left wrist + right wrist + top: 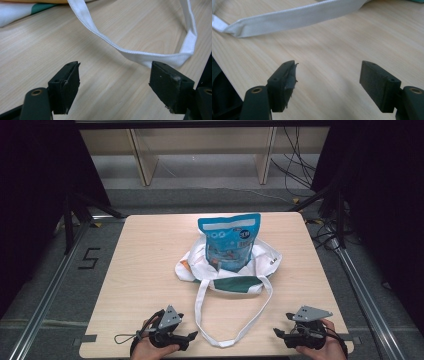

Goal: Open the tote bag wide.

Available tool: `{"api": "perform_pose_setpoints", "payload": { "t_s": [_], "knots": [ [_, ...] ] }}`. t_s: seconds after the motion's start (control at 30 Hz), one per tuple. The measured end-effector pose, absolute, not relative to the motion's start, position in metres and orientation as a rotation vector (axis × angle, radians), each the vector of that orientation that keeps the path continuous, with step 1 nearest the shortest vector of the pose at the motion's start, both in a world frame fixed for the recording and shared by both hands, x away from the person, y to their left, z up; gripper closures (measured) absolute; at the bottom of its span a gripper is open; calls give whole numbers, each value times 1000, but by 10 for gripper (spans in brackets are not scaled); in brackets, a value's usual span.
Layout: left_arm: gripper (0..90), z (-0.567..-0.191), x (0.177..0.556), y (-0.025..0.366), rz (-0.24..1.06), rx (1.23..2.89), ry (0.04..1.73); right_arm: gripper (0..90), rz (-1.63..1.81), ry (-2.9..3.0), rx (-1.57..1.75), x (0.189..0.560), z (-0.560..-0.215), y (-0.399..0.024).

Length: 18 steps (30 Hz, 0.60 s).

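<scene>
Blue snack pouch [230, 241] standing in white tote bag [197, 265] mid-surface [140, 255], strap loop [227, 340] trailing toward near edge. Left gripper [187, 338] and right gripper [280, 334] low beside loop, fingers spread, empty. Probably pre-grasp: next, pinching the strap.

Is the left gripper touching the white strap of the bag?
Apart. In the left gripper view, the left gripper stands open, with bare table between its jaws and the white strap.

White strap loop [235, 320] lies between bare table [145, 270] edges
</scene>
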<state>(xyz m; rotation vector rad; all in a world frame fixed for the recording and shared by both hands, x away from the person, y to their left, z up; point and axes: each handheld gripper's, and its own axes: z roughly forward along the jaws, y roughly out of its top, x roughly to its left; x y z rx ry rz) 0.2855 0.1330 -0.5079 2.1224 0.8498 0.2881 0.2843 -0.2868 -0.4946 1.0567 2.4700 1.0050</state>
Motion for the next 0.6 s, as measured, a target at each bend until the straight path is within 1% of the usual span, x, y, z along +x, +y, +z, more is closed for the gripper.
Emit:
{"api": "perform_pose_setpoints", "payload": {
  "t_s": [0.07, 0.13, 0.3, 0.33, 0.6],
  "knots": [
    [238, -509, 285, 133, 305, 2145, 853, 294, 1000, 2467, 1056, 282, -496, -289],
    [238, -509, 284, 132, 288, 2141, 846, 292, 994, 2468, 1046, 280, -497, -289],
    [238, -509, 285, 133, 296, 2152, 830, 285, 970, 2482, 1046, 277, -498, -290],
    [238, -510, 285, 132, 285, 2140, 851, 284, 970, 2484, 1050, 277, -498, -290],
    [238, -511, 285, 131, 282, 2128, 852, 281, 953, 2484, 1051, 277, -498, -290]
  ]
}}
